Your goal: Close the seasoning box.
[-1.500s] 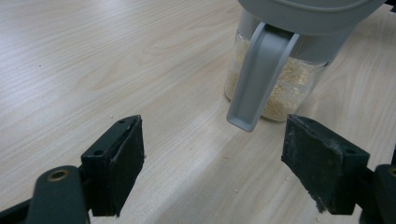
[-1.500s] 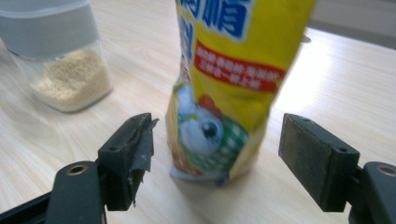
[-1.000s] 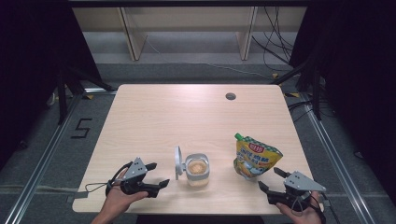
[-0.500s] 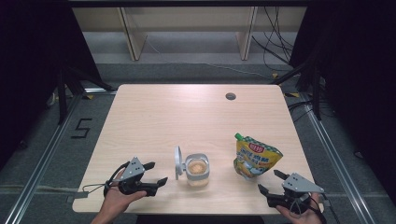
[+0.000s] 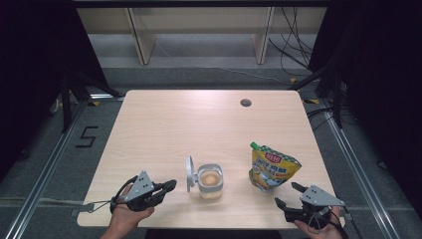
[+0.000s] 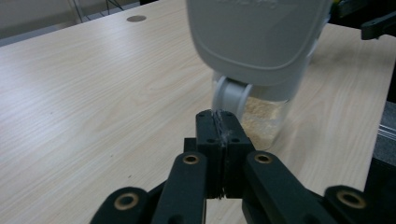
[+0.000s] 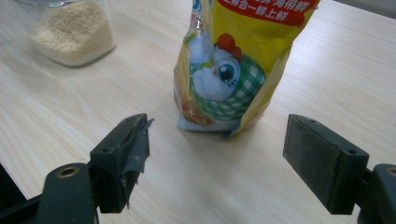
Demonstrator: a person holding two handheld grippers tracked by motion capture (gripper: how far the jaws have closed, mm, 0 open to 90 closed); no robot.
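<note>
Your left gripper (image 5: 168, 186) has just been closing; its jaws now meet with nothing between them, tips just short of the jar (image 5: 211, 181) and its flipped-up lid (image 6: 256, 39). The jar sits near the table's (image 5: 199, 124) 6 o'clock edge, part-filled with pale granules. Likely rigid clear plastic, smooth, moderately light; grip the body low, not the hinged lid, which may swing. Your right gripper (image 5: 286, 195) is spread wide, holding nothing, facing the yellow pouch (image 5: 272, 167) at the jar's 3 o'clock. The pouch looks soft and crinkly, prone to topple; pinch its upper half.
</note>
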